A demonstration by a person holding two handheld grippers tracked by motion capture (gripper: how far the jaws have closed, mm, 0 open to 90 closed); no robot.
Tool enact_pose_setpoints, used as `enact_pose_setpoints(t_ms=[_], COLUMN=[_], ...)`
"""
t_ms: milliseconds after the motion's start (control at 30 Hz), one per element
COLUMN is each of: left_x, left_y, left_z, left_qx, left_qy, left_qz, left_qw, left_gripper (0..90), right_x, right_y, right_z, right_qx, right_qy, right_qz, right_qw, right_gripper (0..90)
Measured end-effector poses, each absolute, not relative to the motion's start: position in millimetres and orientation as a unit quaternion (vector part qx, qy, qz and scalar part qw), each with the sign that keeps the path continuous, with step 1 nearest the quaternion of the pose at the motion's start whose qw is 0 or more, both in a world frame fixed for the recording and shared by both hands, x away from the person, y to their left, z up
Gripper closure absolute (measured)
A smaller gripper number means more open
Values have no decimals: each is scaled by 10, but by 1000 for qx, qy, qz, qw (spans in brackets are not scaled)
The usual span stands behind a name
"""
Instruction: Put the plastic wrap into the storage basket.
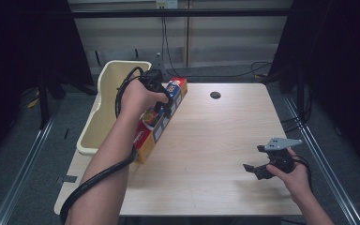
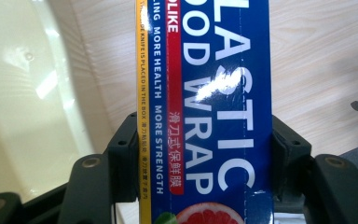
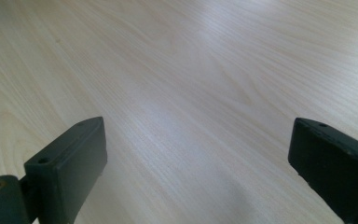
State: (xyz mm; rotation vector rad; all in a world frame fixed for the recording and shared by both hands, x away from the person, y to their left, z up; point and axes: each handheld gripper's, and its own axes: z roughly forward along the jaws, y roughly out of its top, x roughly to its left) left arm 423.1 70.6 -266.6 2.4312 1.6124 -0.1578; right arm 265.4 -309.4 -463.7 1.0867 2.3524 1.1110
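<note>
**Wrap box in left grip, near the tub**

Box [image 2: 205, 112]: long, narrow carton of plastic wrap, glossy blue print with a yellow edge strip. It sits at the table's [image 1: 225, 140] left edge, one end toward the far left corner, beside the cream tub [image 1: 104, 101]; whether its near end touches the table I cannot tell.

Handling, judged: light for its length, stiff along the axis, but the thin card walls would dent under hard squeeze. Glossy faces look slippery. A long box tips if taken near one end, so mid-length across the narrow width is best.

Left gripper [image 2: 204, 154]: jaws clamped on the box's two long sides, pads flat against the card.

Right gripper [image 3: 196, 154]: jaws wide apart, nothing between them, low over bare wood near the table's near right corner.
</note>
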Motion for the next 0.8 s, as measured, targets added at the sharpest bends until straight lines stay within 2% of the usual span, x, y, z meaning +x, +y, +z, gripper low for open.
enact_pose_setpoints(t_ms=[800], left_x=[4215], left_y=[1087], left_z=[-2274], left_qx=[801], left_qy=[582], left_qz=[-46], left_qw=[130], left_gripper=[409], right_x=[2647], right_y=[-3085], right_z=[-4633], right_qx=[380], right_qy=[825], right_qz=[388], right_qw=[157], right_gripper=[43])
